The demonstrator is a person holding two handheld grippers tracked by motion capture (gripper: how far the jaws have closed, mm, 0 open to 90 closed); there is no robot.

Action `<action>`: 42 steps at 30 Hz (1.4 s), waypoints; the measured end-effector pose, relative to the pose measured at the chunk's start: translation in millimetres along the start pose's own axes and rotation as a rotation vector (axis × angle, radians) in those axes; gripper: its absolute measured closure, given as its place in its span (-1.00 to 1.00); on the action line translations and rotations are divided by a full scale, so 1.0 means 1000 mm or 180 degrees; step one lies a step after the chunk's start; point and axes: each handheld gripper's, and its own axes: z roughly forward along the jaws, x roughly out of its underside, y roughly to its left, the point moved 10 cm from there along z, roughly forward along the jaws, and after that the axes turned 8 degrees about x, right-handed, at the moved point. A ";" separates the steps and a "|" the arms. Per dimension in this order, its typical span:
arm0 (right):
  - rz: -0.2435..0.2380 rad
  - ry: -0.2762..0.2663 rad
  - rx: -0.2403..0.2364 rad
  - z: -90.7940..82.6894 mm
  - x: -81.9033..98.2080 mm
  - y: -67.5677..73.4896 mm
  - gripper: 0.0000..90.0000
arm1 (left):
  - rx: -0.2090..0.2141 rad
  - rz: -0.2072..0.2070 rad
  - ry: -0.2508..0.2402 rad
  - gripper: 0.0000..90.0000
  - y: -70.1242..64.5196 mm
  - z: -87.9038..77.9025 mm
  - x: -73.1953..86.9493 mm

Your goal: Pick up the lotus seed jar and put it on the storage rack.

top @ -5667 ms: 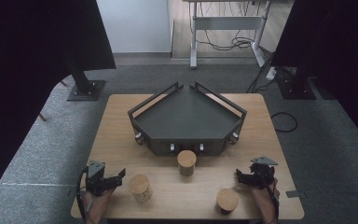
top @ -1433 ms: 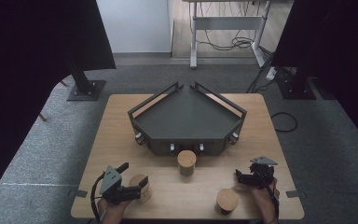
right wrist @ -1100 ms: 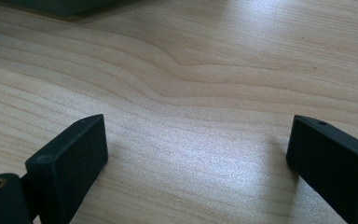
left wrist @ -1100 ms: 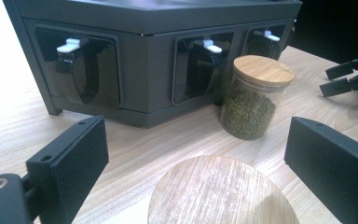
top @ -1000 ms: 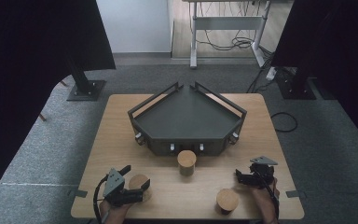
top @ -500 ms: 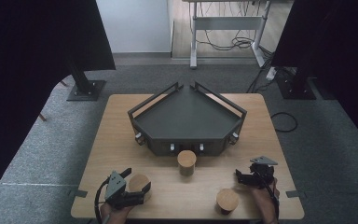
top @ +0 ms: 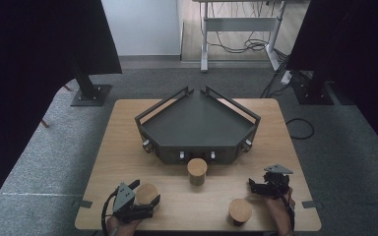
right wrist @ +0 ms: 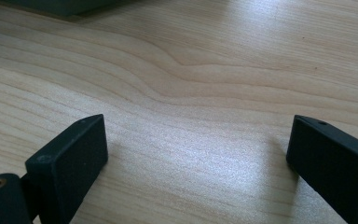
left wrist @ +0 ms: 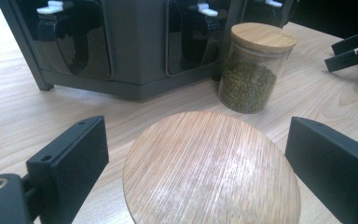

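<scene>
A glass jar with a round wooden lid point(top: 147, 192) point(left wrist: 212, 170) stands near the table's front left. My left gripper point(top: 144, 193) point(left wrist: 196, 140) is open around it, one jaw on each side, with a gap between each pad and the lid. A second jar point(top: 197, 170) point(left wrist: 253, 65), filled with green beans, stands just in front of the dark tray point(top: 197, 147). A third lidded jar point(top: 239, 211) stands at the front right. My right gripper point(top: 254, 189) point(right wrist: 196, 135) is open and low over bare wood, right of that jar, with nothing between its jaws.
The dark five-sided tray point(left wrist: 135, 51) with raised rails sits mid-table, white-tipped latches on its front wall. The wooden table point(top: 118, 147) ends just behind my hands. Black stands and cables occupy the floor beyond.
Since the oldest frame my left gripper has swung in from the left and now straddles the front-left jar. Over the last second it has barely shifted. The right gripper has kept still.
</scene>
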 end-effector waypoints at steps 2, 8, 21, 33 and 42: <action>0.0000 0.0000 0.0000 0.000 0.000 0.000 -0.90 | -0.0011 0.0015 0.0025 -0.87 -0.001 0.000 0.000; 0.0000 0.0000 0.0000 0.000 0.000 0.000 -0.90 | -0.0023 0.0020 0.0071 -0.86 -0.002 0.001 0.002; -0.0002 -0.0001 -0.0001 0.000 0.000 0.000 -0.90 | -0.0057 0.0048 0.0204 -0.84 -0.003 0.005 0.005; -0.0003 -0.0001 -0.0002 0.000 0.000 0.000 -0.90 | -0.0074 0.0037 0.0280 -0.63 -0.002 0.004 0.007; -0.0004 -0.0001 -0.0002 0.000 0.000 0.000 -0.90 | -0.0006 0.0087 0.0277 -0.45 -0.003 0.003 0.007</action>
